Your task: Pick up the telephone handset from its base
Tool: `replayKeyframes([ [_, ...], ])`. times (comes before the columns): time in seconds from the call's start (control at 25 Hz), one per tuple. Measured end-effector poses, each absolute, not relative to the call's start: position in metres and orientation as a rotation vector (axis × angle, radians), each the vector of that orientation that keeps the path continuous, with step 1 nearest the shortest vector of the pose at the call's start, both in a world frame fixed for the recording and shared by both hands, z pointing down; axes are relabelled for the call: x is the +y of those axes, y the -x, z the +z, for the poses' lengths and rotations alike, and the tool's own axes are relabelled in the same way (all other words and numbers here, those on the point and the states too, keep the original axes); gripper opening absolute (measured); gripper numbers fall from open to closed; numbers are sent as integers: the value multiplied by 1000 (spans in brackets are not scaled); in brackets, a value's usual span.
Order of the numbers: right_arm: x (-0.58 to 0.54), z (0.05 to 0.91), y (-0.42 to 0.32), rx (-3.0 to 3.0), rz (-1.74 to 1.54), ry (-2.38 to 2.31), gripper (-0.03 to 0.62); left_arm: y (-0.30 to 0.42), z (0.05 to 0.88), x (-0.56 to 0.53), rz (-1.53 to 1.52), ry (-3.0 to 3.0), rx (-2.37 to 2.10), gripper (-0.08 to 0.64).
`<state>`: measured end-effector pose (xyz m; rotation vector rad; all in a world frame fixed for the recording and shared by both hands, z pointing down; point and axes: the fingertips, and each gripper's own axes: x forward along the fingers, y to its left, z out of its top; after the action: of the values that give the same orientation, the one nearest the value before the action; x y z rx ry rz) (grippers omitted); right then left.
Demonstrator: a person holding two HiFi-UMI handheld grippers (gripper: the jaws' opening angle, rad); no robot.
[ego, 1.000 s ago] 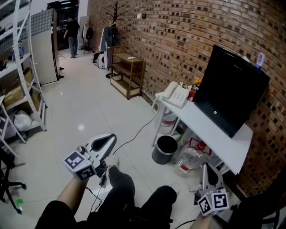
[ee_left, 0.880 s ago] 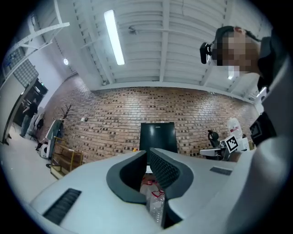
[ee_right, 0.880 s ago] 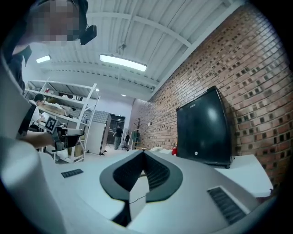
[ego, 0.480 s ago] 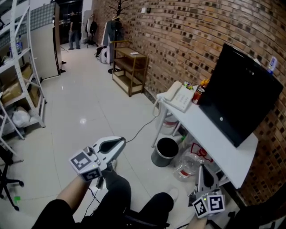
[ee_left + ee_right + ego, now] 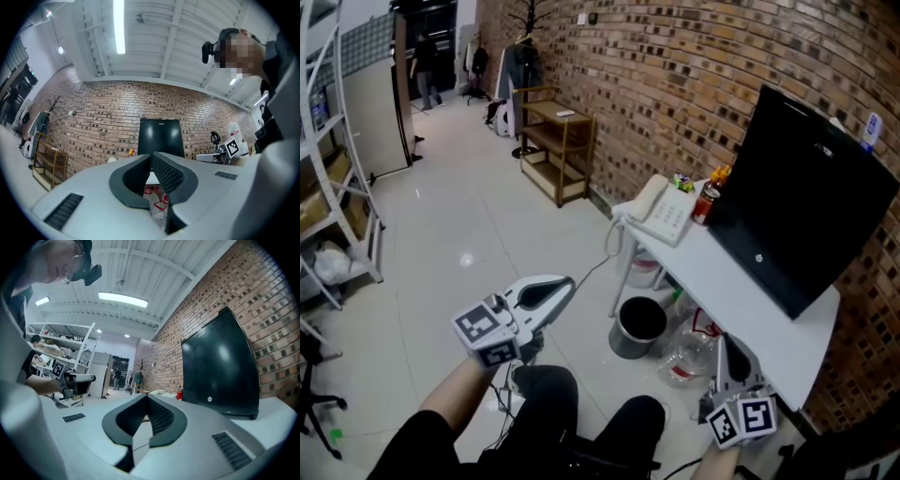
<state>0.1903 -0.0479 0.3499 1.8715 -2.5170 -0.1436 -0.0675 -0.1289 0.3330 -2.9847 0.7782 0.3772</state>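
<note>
Both claws are closed and empty: left claw (image 5: 568,280), right claw (image 5: 724,343). The telephone handset (image 5: 643,199) sits on its base (image 5: 675,217) at the surface's (image 5: 741,305) far end, well apart from both.

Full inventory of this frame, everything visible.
white corded telephone: 1, white, handset on base, far end of table
white table: 1, white, along brick wall
black flat monitor: 1, black, on table
red drink can: 1, red, between telephone and monitor
black round bin: 1, black, floor by table
clear plastic bottles: several, clear, floor beside bin
wooden shelf unit: 1, brown, against wall
left gripper: 1, white, shut, empty
right gripper: 1, white, shut, empty
</note>
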Motion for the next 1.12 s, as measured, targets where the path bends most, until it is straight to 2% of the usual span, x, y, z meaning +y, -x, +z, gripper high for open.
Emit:
replayKeyframes([
  [1.12,-216,328,-242,-2483,-228,-1934,8,5,306,-314,361,2942,745,23],
])
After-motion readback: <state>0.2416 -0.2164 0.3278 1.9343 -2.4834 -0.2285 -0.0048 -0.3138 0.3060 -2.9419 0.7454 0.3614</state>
